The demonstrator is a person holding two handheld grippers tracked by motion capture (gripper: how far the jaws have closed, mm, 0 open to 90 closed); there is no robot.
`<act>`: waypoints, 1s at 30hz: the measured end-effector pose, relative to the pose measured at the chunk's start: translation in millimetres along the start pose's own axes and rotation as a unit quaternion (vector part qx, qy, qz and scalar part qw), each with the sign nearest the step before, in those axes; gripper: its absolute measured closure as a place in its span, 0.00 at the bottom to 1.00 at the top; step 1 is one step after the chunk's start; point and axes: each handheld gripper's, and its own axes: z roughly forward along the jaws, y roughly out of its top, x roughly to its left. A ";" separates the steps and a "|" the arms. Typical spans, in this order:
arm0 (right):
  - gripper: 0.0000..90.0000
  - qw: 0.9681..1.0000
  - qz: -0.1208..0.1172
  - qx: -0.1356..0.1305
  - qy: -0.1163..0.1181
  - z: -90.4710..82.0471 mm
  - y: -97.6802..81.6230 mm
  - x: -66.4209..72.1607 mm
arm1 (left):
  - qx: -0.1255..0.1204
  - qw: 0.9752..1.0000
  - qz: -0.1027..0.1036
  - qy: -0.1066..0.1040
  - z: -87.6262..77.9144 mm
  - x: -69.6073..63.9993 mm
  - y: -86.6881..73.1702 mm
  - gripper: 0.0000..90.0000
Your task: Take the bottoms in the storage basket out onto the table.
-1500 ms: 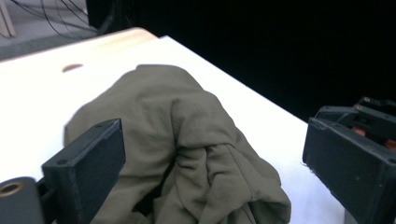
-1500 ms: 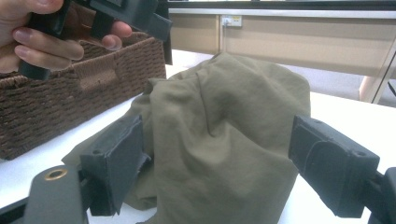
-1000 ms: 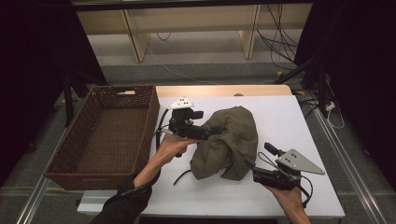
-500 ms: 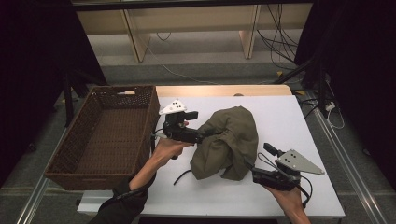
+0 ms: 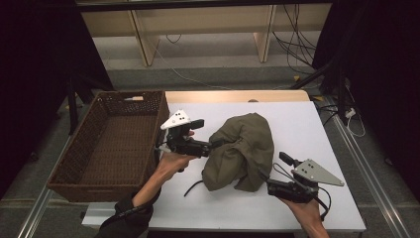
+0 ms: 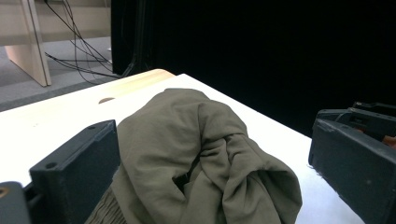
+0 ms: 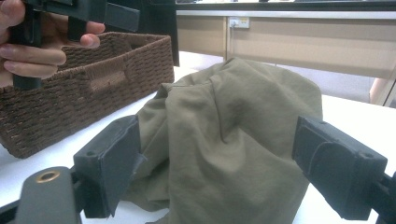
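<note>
Roughly mid-table in the high view, an olive garment (image 5: 241, 151) lies bunched on the white table (image 5: 322, 129), w/ a wicker basket (image 5: 111, 144) at its left; left gripper (image 5: 214, 144) meets the cloth's left edge, right gripper (image 5: 262, 177) its lower right. Left gripper view: jaws spread wide, cloth between them, touching the left one. Right gripper view: jaws also wide apart, fabric between, brushing the left jaw, nothing pinched yet. Best approach, I'd judge: push deeper into a thick fold before closing, both sides.
</note>
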 end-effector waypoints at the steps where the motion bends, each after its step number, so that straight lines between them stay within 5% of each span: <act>1: 0.18 1.000 0.000 0.000 0.000 -0.2 0.1 0.3 | -0.003 1.000 0.001 0.001 -0.9 -0.2 -0.5 0.02; 30: 0.18 1.000 -0.007 -0.002 0.006 -0.1 0.1 2.7 | -0.032 0.999 0.024 0.024 -23.4 -9.1 -19.2 0.01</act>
